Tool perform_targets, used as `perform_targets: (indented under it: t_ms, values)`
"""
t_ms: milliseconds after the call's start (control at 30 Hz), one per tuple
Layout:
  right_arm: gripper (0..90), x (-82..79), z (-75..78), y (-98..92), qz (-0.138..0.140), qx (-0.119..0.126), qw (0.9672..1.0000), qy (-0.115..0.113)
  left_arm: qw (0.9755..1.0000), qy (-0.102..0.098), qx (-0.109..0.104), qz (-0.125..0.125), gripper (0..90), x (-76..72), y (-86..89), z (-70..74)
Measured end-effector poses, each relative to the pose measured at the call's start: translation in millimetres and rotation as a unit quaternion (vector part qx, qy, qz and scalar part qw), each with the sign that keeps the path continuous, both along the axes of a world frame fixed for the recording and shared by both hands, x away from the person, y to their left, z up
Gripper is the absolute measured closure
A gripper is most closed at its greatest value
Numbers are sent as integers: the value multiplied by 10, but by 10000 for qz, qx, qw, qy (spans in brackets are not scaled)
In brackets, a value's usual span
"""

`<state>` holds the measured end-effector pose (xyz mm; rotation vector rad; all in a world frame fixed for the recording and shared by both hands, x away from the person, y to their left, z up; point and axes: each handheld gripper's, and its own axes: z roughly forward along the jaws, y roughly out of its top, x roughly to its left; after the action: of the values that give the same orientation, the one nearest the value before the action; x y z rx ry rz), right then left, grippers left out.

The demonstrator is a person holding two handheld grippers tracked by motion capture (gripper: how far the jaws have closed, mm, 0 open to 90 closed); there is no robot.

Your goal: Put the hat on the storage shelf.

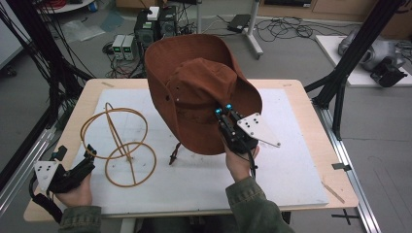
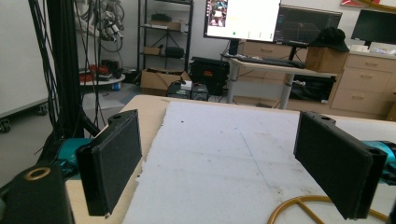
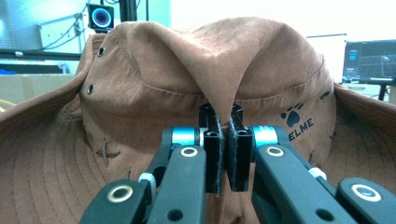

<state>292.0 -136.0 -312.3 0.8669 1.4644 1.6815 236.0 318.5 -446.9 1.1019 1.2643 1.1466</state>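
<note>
Your right gripper [image 1: 224, 112] is clamped on the brown hat [image 1: 199, 92] and holds it up off the white mat [image 1: 291, 174], above the middle of the table [image 1: 311, 104]. In the right gripper view the two jaws are pressed nearly together, with a pinched fold of the hat's crown [image 3: 219, 65] caught between them. The brim [image 3: 42, 158] spreads out to both sides below the crown. A paw-print logo [image 3: 293, 117] with lettering sits on the crown's right side, and small eyelets [image 3: 90, 88] show at its left. The hat's cord [image 1: 174, 154] hangs down, and its end looks to reach the mat.

Your left gripper [image 1: 90, 154] sits low at the near left corner of the table, in your left hand [image 1: 77, 191]. In the left gripper view its jaws stand wide apart with nothing between them; only bare mat [image 2: 219, 158] lies ahead. It is just beside the yellow wire frame [image 1: 119, 145], a stand of rings on the left part of the mat. A curve of that frame [image 2: 299, 205] shows near the right jaw; whether they touch, you cannot tell.

Hat and wire frame are apart, the hat to the right and higher.
</note>
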Motion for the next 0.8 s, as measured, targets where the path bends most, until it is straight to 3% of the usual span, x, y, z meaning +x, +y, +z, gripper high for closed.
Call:
perform_targets:
  t_ms: [467,800]
  values:
    - [874,-20,219,309,474,53,9989,-26,10000,4,-53,12,154,2,8,-3]
    - [874,-71,383,680,1022,38,9948,-11,10000,-12,-92,8,154,3,15,-4]
